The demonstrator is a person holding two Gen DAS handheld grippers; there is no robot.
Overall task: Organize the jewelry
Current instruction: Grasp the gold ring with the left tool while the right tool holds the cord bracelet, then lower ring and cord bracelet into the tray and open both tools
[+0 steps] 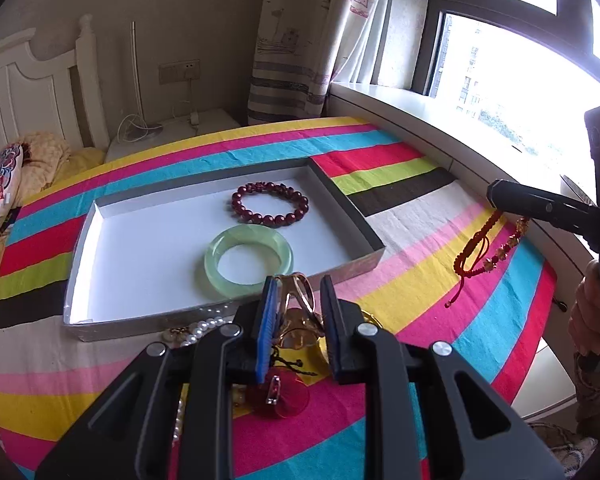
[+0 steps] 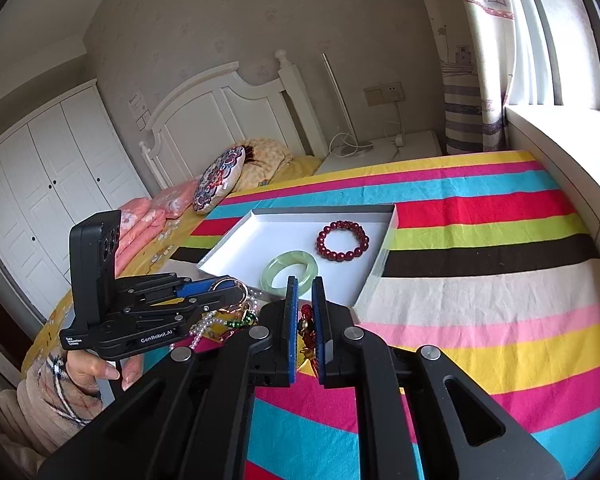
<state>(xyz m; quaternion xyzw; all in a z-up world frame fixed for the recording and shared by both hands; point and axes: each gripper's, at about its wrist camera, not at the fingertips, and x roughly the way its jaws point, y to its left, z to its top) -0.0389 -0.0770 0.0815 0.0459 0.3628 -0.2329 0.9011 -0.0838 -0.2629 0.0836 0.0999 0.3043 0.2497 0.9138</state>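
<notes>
Far left, by the front wall of the tray (image 1: pixel 140 248), lie some pearls (image 1: pixel 208 325) on the striped cloth. They are a floppy string, so take them near the middle or they will slide and dangle.

In the tray lies the green bangle (image 1: pixel 240 285). It looks hard, smooth and slippery, and I think it could crack if it fell. Just behind it are the red beads (image 1: pixel 240 200), a stretchy ring that bends a bit. Both are already put away.

Next comes the left claw (image 1: pixel 299 280), by the tray's near edge. Its fingers are a little apart, with the gold bangle (image 1: pixel 306 300) standing up between them. I cannot tell if it is pinched or just sits there. The bangle looks thin, stiff and light. Hold it flat across the band so it does not twist out.

On the right, the right claw (image 2: pixel 305 282) is squeezed on the red cord (image 1: pixel 476 240), which hangs from its tip above the cloth. It is soft and very light, and its loose ends swing. The next job looks like carrying it over the tray wall and letting go low.
</notes>
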